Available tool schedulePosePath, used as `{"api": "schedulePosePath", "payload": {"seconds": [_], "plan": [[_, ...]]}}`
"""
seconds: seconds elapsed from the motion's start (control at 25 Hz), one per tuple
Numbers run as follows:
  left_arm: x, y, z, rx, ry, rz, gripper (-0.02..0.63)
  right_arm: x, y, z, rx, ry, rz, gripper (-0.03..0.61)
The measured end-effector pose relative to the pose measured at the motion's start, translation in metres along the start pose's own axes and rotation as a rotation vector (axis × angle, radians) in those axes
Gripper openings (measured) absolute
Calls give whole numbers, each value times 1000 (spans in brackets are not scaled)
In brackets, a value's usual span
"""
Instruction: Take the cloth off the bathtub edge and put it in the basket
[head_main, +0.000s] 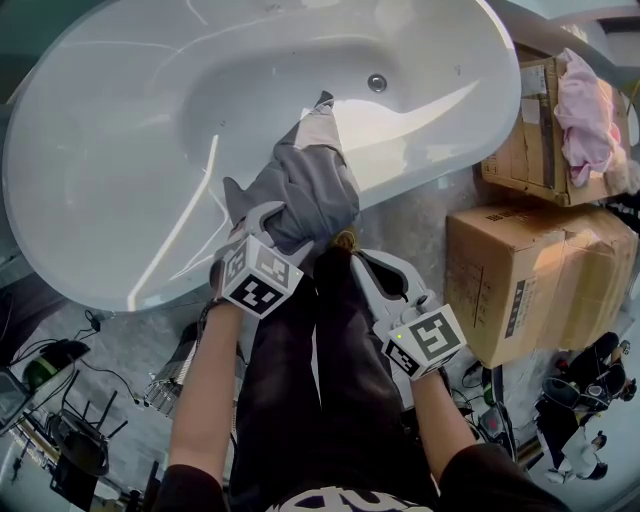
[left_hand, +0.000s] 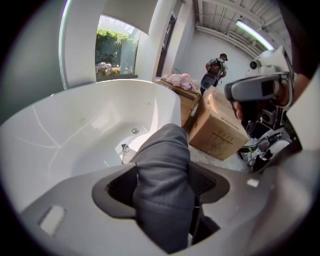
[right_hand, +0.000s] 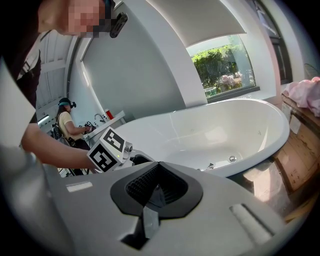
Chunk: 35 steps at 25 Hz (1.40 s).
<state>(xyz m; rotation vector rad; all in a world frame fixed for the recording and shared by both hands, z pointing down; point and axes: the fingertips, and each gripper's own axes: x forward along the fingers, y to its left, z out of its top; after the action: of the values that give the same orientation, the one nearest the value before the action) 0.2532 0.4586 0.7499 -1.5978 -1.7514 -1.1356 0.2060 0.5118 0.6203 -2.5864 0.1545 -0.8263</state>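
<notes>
A grey cloth (head_main: 305, 185) hangs over the near rim of the white bathtub (head_main: 150, 120), with one end lying down inside the tub. My left gripper (head_main: 268, 222) is shut on the cloth's near end at the rim. In the left gripper view the cloth (left_hand: 165, 165) fills the gap between the dark pads (left_hand: 117, 187) and runs forward over the tub (left_hand: 75, 135). My right gripper (head_main: 352, 252) is shut on nothing, just right of the cloth and outside the rim. Its pads (right_hand: 145, 185) meet in the right gripper view.
Two cardboard boxes stand right of the tub: a near one (head_main: 530, 285) and a far one (head_main: 540, 140) with a pink cloth (head_main: 588, 118) on top. Cables and gear (head_main: 70, 420) lie on the floor at the left. A person (left_hand: 216, 67) stands far behind.
</notes>
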Motion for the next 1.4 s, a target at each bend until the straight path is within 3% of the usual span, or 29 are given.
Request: {"api": "schedulePosePath", "payload": {"seconds": [0.24, 0.6, 1.0, 1.08, 1.16, 1.4], "plan": [[3, -1, -1, -16, 46, -30, 315, 3, 1, -3, -2, 11, -1, 9], [3, -9, -3, 84, 62, -67, 247, 2, -4, -5, -4, 12, -9, 9], [-2, -11, -1, 90, 69, -103, 210, 1, -8, -10, 6, 15, -20, 9], [-8, -9, 4, 70, 41, -94, 186, 1, -8, -11, 8, 14, -19, 9], [-15, -6, 11, 18, 0, -82, 71, 1, -9, -11, 9, 13, -20, 9], [-14, -4, 11, -14, -5, -76, 57, 2, -11, -12, 13, 14, -23, 9]]}}
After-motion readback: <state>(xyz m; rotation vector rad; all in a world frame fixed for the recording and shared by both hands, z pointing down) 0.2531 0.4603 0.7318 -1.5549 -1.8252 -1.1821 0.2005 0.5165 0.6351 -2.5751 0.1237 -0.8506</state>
